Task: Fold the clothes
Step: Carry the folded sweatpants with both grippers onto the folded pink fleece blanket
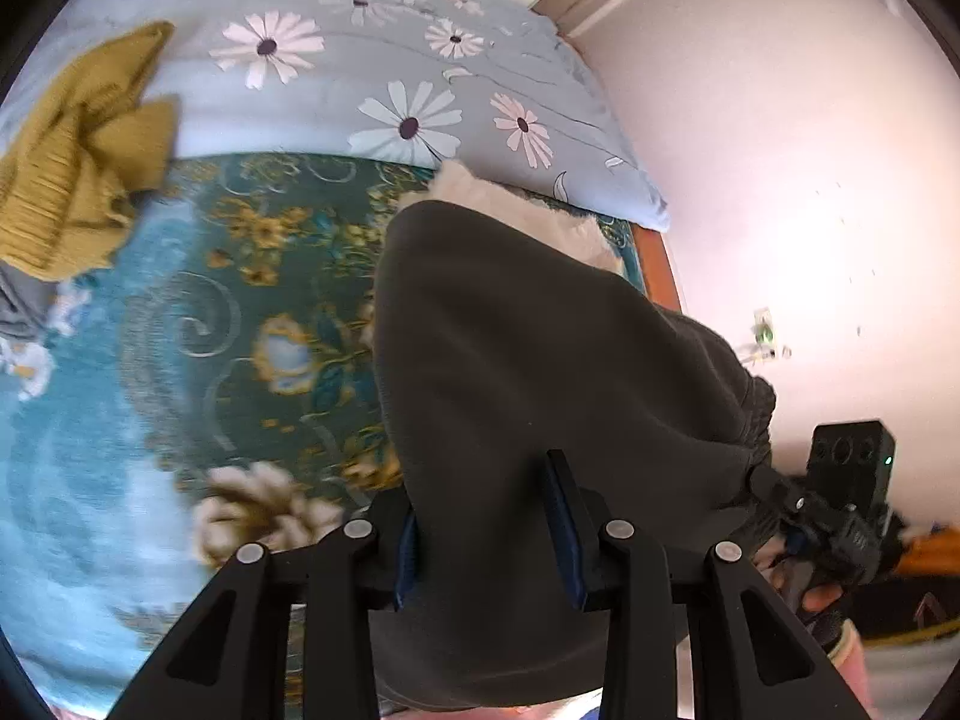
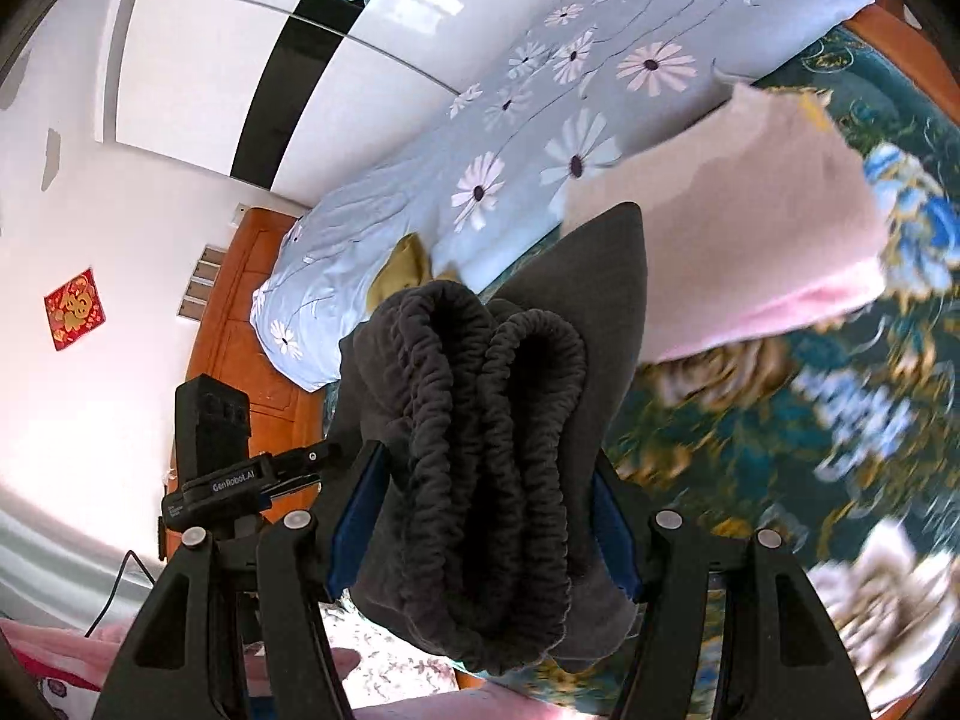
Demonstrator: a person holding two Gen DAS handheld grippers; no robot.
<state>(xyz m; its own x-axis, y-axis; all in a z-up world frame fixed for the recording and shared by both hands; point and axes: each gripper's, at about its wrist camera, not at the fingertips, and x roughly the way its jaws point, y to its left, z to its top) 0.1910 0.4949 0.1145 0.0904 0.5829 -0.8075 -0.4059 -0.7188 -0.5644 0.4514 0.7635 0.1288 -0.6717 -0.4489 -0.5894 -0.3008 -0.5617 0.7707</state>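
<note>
Both grippers are up over the bed [image 1: 180, 324] with the dark grey trousers [image 1: 540, 360] slung between them. The left gripper [image 1: 489, 531] has a smooth stretch of the dark fabric running straight through its jaws, the blue pads [image 1: 567, 540] pressed in on either side of a thick fold, so they sit part-closed around cloth, not fully together. From there the garment drapes forward and away over the teal flowered blanket.

Over on the other side, the right gripper [image 2: 483, 531] has the gathered, ruched waistband [image 2: 480, 420] bunched up between its jaws, a fat doubled roll of elastic filling the whole gap, pads hugging both sides. The bundle bulges up and forward past the fingertips.

Beyond the trousers, a pink folded garment [image 2: 768, 228] lies on the blanket, and a mustard knitted piece [image 1: 84, 156] sits crumpled at the edge of the pale blue daisy-print quilt [image 1: 372, 66].
</note>
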